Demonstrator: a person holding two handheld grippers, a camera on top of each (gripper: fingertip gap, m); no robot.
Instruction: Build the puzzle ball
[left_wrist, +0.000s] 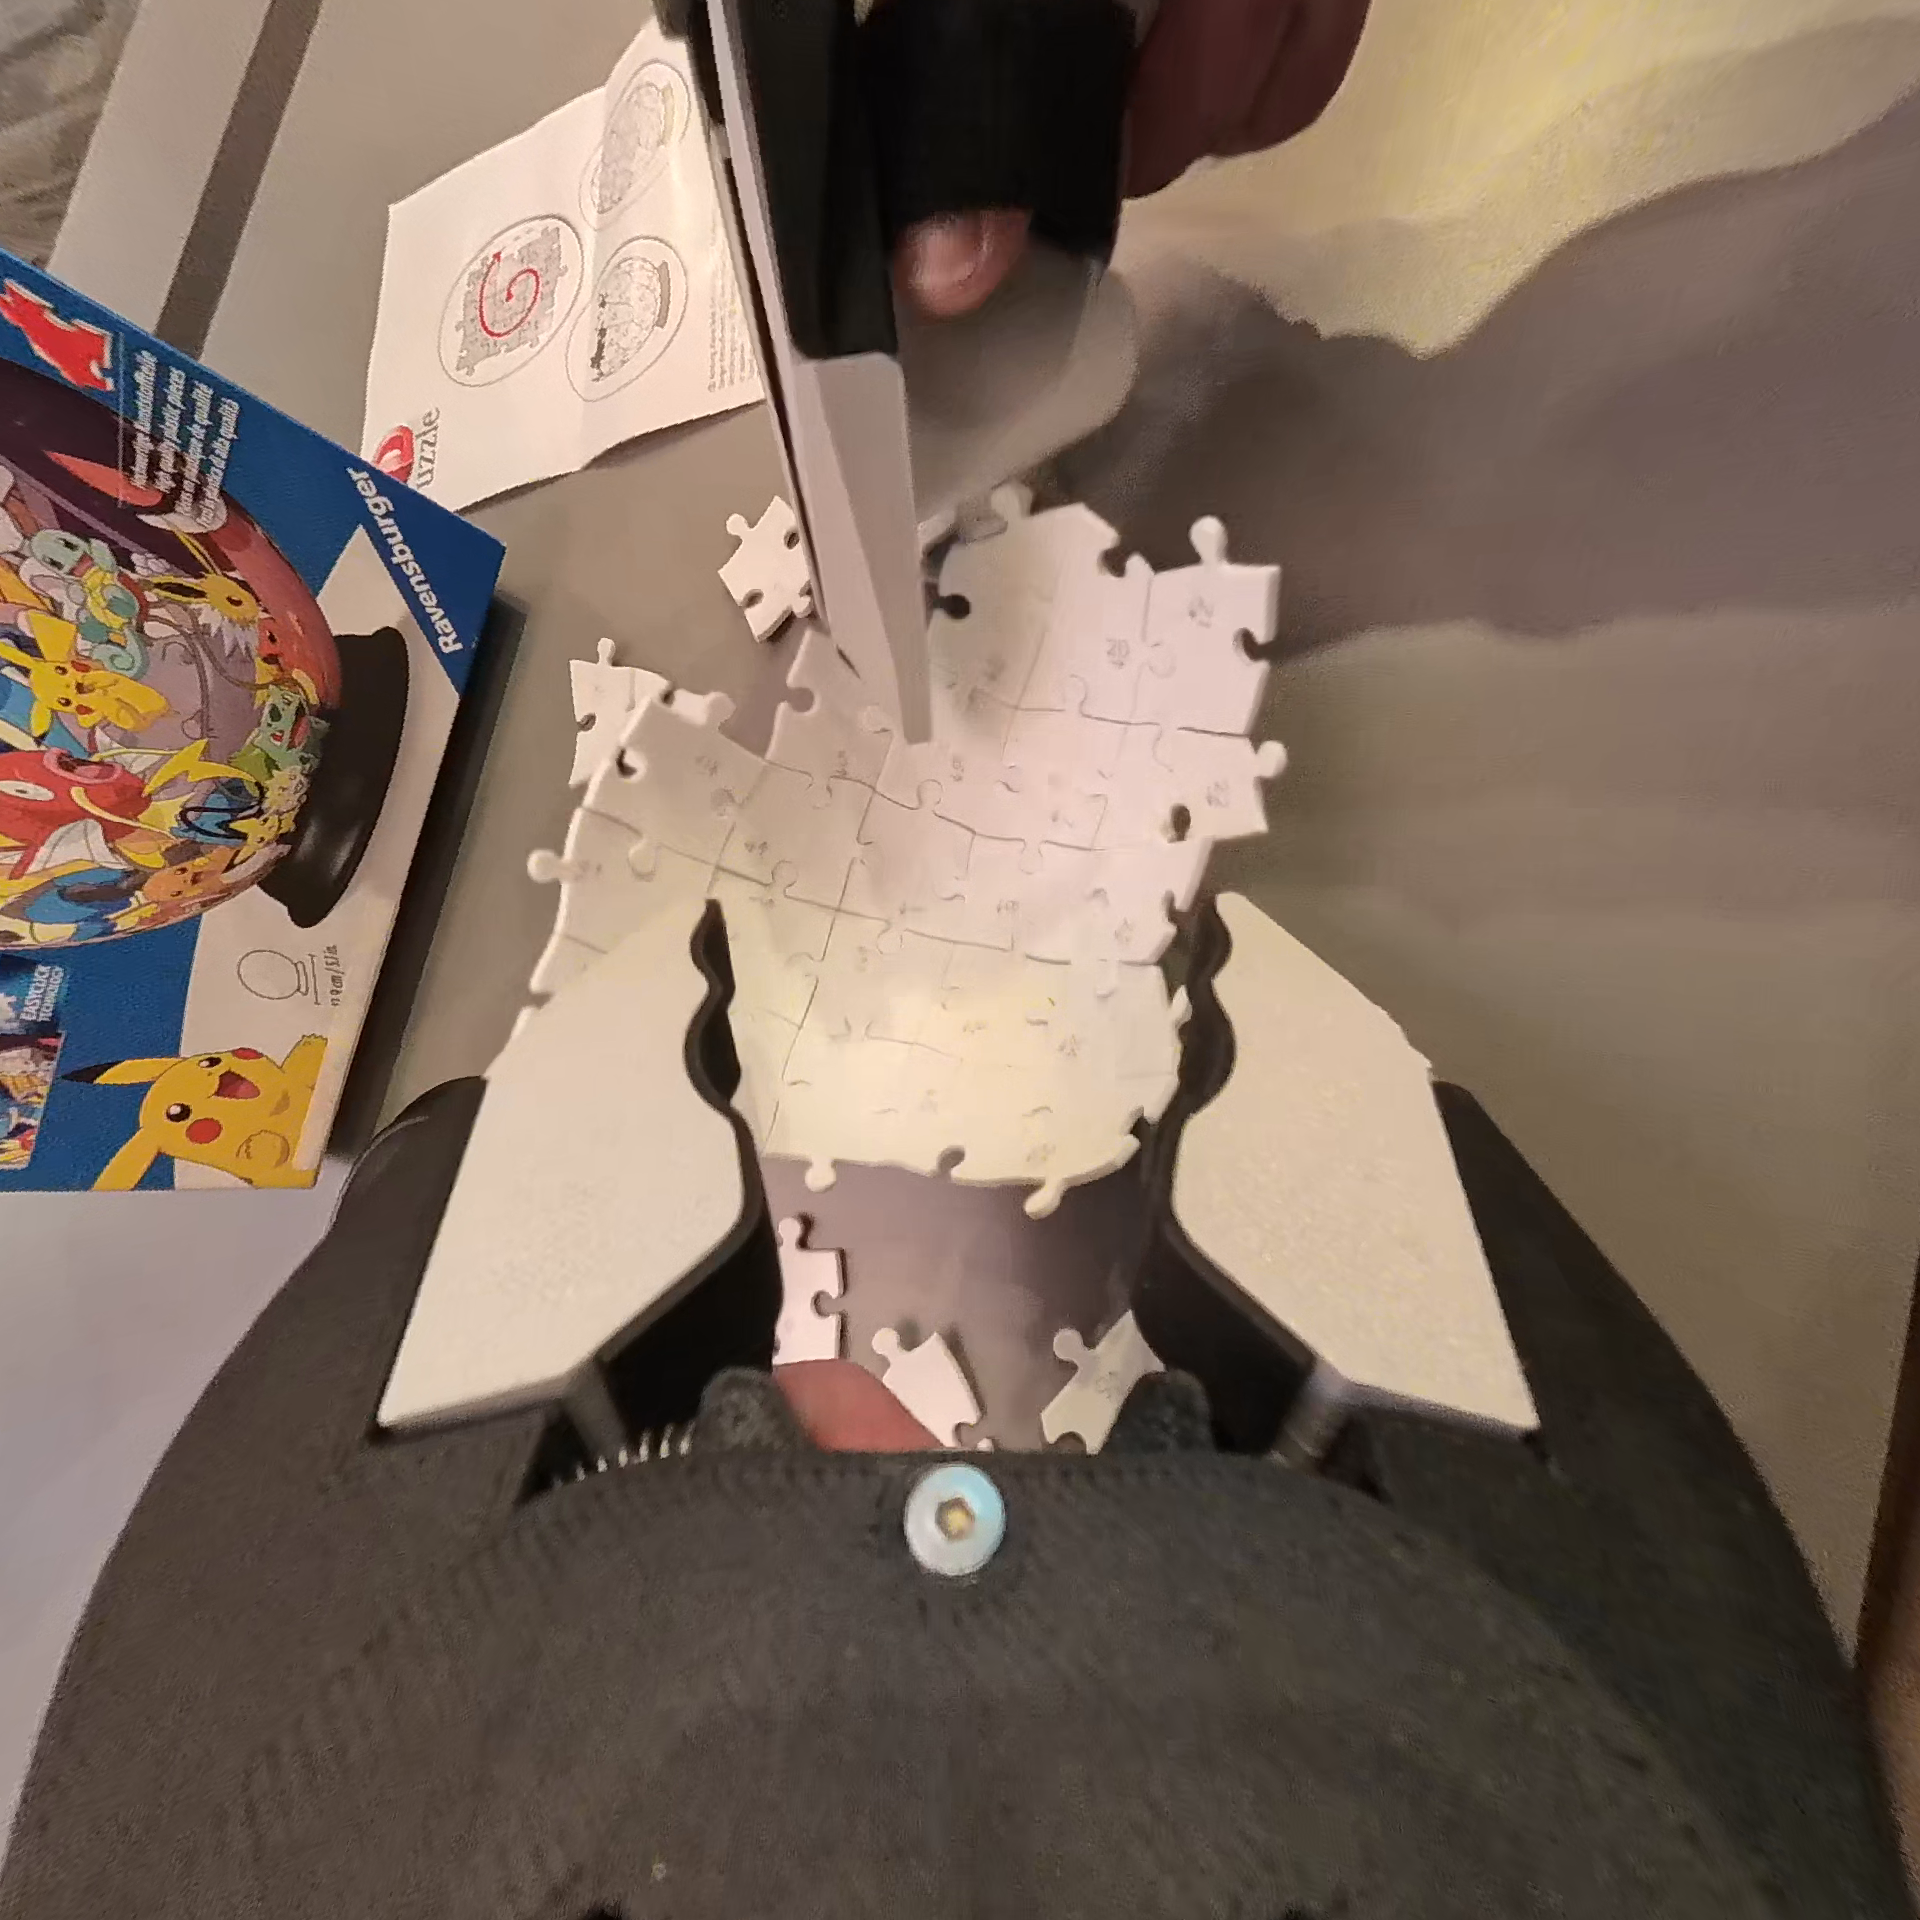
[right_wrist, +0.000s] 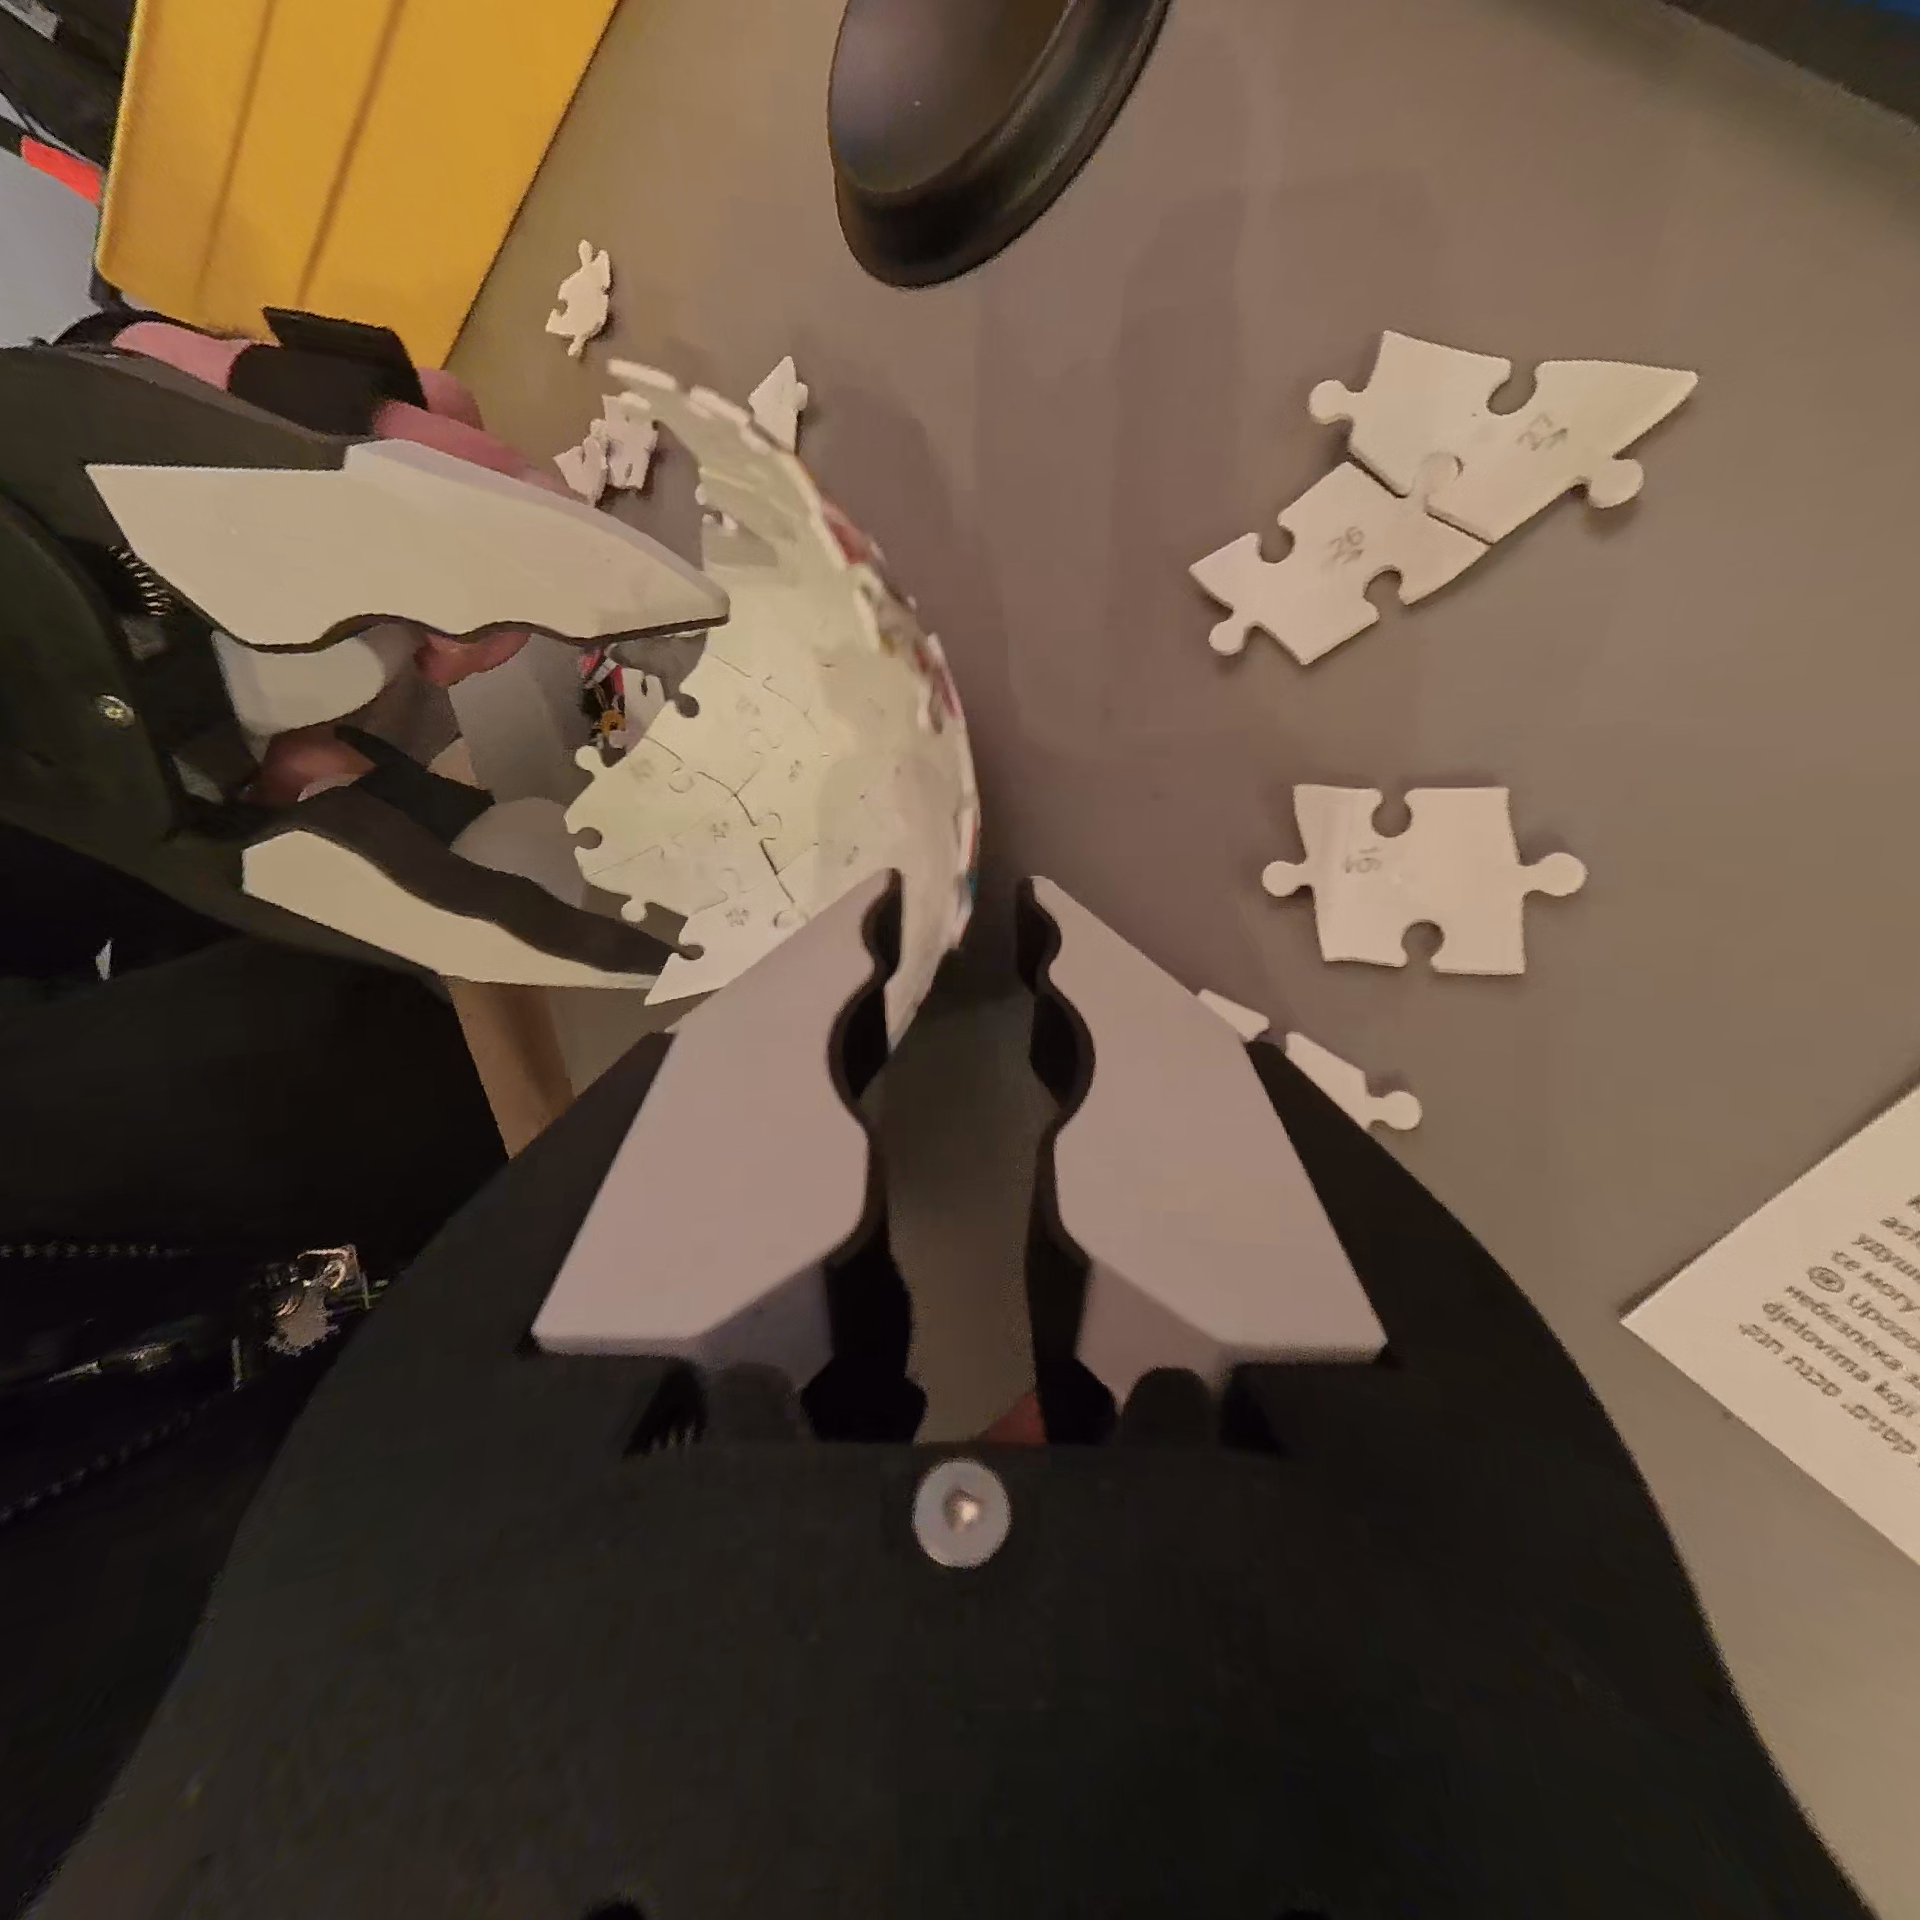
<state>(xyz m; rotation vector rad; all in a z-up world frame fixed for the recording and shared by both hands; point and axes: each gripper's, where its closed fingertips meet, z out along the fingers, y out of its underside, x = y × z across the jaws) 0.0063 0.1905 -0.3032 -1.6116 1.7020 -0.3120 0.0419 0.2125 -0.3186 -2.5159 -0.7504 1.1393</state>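
The partly built puzzle ball is a curved white shell of joined pieces, its inner side facing me. My left gripper spans it, one finger on each side, and holds it above the grey table. The right wrist view shows that gripper at the left, closed across the shell. My right gripper has its jaws a narrow gap apart, with the shell's rim just inside, by the left finger. From the left wrist view it comes down from above and touches the shell's inside.
A joined pair of pieces, a single piece and more loose pieces lie on the table. The black stand is at the back. The puzzle box and an instruction sheet lie to the left. A yellow object stands beyond. The tips of one gripper are about 6 cm away from the tips of the other. To the single piece: right tips about 6 cm, left tips about 12 cm. My left wrist view looks at it from another angle.
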